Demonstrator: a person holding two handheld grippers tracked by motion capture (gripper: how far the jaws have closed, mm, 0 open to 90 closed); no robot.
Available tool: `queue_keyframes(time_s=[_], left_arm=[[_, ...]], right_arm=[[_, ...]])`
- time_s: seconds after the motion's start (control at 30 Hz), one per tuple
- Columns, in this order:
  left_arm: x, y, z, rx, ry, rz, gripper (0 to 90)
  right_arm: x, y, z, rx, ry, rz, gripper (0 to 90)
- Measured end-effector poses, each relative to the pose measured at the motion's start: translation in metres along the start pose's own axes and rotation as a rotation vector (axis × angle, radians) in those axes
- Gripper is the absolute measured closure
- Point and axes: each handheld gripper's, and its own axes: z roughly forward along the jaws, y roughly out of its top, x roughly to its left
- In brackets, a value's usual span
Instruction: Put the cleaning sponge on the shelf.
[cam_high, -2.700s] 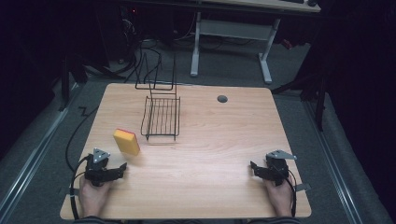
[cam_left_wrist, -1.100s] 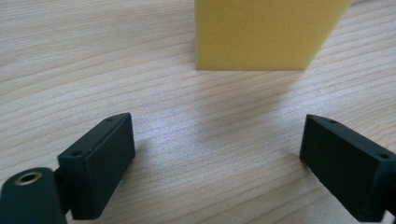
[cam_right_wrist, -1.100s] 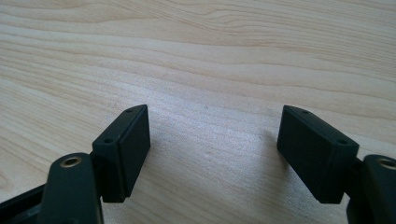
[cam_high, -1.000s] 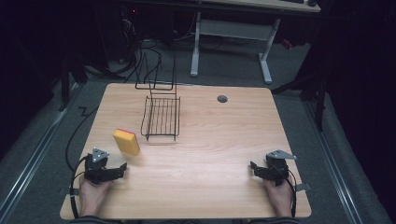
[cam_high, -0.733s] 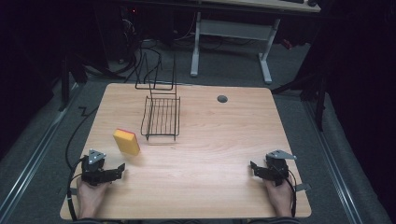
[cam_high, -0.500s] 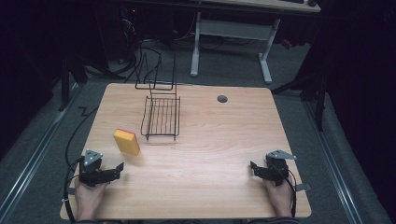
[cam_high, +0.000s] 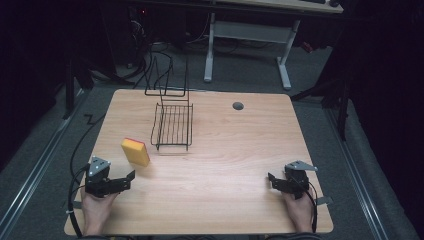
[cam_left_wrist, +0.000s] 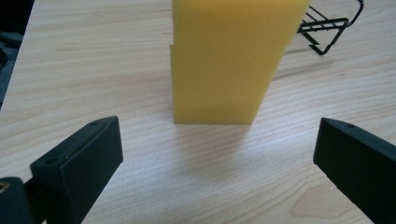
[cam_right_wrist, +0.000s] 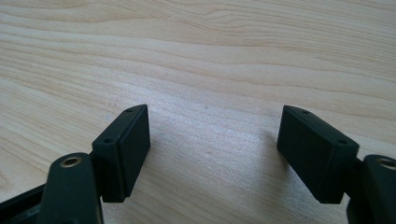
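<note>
A yellow sponge (cam_high: 135, 151) with an orange far edge lies left of centre on the wooden table (cam_high: 225, 150). In the left gripper view, the sponge (cam_left_wrist: 233, 60) lies just ahead of the black jaws. My left gripper (cam_high: 127, 179) hovers near the front left corner, pointing at the sponge. Its jaws have just been opening and stand wide with nothing between them (cam_left_wrist: 219, 144). Near the front right edge my right gripper (cam_high: 271, 181) is open over bare wood (cam_right_wrist: 215, 135).
A black wire rack (cam_high: 172, 125) lies behind the sponge, and its corner (cam_left_wrist: 327, 28) shows past the sponge. A taller wire frame (cam_high: 167, 75) stands at the far edge. A round hole (cam_high: 238, 106) sits far right of centre. Cables (cam_high: 80, 145) trail off the left side.
My left gripper has lifted a little and its jaws have spread wider. The right gripper, sponge and rack have stayed where they were.
</note>
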Motion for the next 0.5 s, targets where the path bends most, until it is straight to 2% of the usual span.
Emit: queue_keyframes(time_s=[0.5], left_arm=[[-0.013,0.023,0.01,-0.011,-0.01,0.028,0.2]], right_arm=[[0.0,0.0,0.0,0.0,0.0,0.0,25.9]])
